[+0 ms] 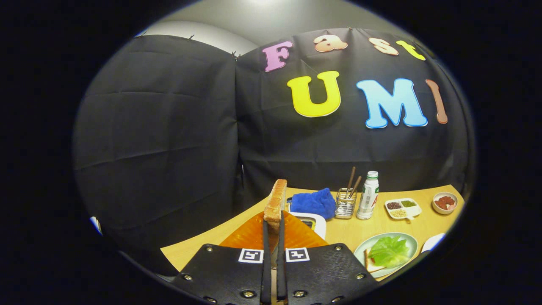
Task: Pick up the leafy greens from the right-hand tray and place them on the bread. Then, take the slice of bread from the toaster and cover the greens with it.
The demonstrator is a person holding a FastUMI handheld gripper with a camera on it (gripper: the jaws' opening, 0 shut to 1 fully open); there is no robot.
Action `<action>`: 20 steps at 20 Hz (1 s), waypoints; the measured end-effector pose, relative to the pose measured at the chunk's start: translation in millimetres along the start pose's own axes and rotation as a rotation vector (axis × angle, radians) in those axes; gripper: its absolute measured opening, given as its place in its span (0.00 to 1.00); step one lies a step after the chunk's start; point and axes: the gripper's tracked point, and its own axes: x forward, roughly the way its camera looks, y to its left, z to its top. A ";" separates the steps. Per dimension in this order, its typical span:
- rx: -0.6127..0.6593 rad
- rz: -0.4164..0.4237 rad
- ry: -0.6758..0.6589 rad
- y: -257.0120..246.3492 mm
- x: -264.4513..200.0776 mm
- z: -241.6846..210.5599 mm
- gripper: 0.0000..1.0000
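A slice of bread (275, 203) is pinched upright between the fingers of the gripper (273, 237); the leafy greens (389, 250) are seen on bread to the right.

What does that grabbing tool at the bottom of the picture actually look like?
The gripper has two broad, flat plates side by side, studded with shiny round screws along their edges. Each plate carries a small square black-and-white marker near its inner top corner. Two thin, flat fingers rise from the narrow slot between the plates.
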 end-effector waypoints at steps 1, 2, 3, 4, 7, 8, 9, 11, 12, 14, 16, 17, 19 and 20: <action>-0.001 -0.001 -0.003 -4.5 -4.0 3.1 0.05; 0.000 -0.002 -0.015 -9.9 -10.7 8.8 0.05; -0.001 -0.003 -0.025 -14.9 -15.5 14.1 0.05; -0.007 -0.008 -0.026 -22.0 -19.7 14.5 0.05; -0.008 -0.020 -0.015 -47.0 -35.6 7.1 0.05; -0.001 -0.024 -0.015 -55.8 -39.2 4.5 0.05; 0.005 -0.034 -0.018 -65.9 -43.6 2.8 0.05; -0.002 -0.074 -0.029 -90.9 -50.9 -1.0 0.05; -0.010 -0.096 -0.036 -102.5 -53.4 -2.6 0.05; -0.025 -0.132 -0.041 -124.9 -58.5 -11.4 0.05; -0.034 -0.164 -0.033 -144.9 -62.6 -22.4 0.05; -0.043 -0.177 -0.025 -153.7 -63.8 -27.3 0.05; -0.056 -0.198 -0.019 -167.6 -66.6 -34.8 0.05; -0.062 -0.206 -0.022 -174.0 -67.3 -38.6 0.05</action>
